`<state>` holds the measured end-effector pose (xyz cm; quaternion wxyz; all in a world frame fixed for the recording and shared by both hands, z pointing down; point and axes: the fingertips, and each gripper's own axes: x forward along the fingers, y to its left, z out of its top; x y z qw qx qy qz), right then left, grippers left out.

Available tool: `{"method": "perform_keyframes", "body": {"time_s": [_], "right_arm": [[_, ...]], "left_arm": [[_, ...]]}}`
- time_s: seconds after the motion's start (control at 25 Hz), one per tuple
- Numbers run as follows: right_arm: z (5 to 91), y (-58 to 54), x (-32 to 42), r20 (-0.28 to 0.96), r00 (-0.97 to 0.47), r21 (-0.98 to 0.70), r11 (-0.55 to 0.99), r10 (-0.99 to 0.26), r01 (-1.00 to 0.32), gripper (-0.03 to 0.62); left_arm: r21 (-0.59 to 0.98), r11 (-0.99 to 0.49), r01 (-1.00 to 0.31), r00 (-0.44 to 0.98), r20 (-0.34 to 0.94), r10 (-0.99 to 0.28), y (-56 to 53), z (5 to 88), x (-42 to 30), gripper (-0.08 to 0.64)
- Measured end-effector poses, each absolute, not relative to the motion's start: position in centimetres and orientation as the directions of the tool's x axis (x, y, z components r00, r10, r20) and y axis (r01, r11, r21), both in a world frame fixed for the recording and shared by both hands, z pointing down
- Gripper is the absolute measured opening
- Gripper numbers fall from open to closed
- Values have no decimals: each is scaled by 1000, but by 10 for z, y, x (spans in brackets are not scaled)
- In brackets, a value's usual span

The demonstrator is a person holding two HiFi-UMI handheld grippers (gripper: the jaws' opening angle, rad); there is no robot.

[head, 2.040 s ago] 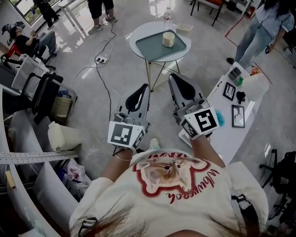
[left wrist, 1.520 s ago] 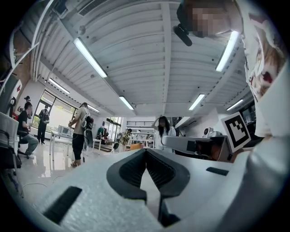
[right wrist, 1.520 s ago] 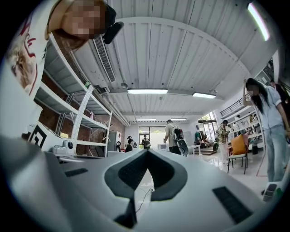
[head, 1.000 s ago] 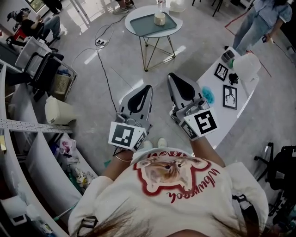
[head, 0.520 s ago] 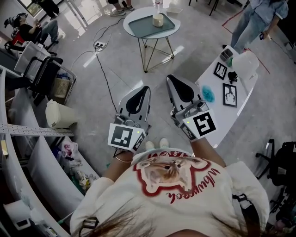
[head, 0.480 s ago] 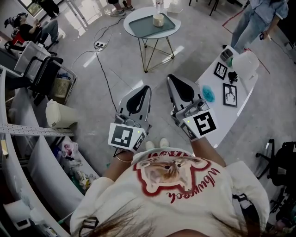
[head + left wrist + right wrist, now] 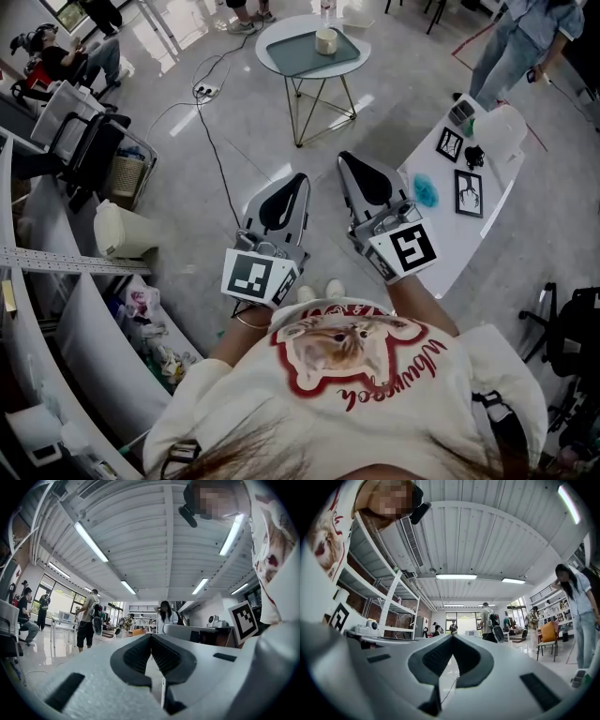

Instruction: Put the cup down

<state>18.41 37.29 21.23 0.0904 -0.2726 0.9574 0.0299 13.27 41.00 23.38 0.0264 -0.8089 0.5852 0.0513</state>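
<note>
The beige cup (image 7: 325, 40) stands on a green tray (image 7: 307, 53) on a small round white table (image 7: 357, 67) at the top of the head view, far ahead of me. My left gripper (image 7: 299, 179) and right gripper (image 7: 344, 157) are held side by side in front of my chest, both shut with nothing between the jaws. In the left gripper view, the left gripper (image 7: 151, 636) points out into the room with its jaw tips touching. The right gripper (image 7: 452, 636) looks the same in its own view. Neither gripper view shows the cup.
A long white table (image 7: 452, 261) with picture frames (image 7: 468, 193) stands at my right. A person in jeans (image 7: 514, 42) stands at the top right. A cable and power strip (image 7: 202, 91) lie on the floor. Shelving, a basket (image 7: 126, 175) and a white container (image 7: 123, 233) line the left.
Over two seconds the round table with the cup has drawn away toward the top of the head view. In the last half second almost nothing moved. Both grippers stayed shut.
</note>
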Motion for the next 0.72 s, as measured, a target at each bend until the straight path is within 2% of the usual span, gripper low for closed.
{"method": "perform_keyframes", "body": {"time_s": [0.72], "right_arm": [[210,383,174,-181,-846,32,857,-501,-515,28]], "left_arm": [[15,-311,-950,307,-125,-943,417,231,126,15]]}}
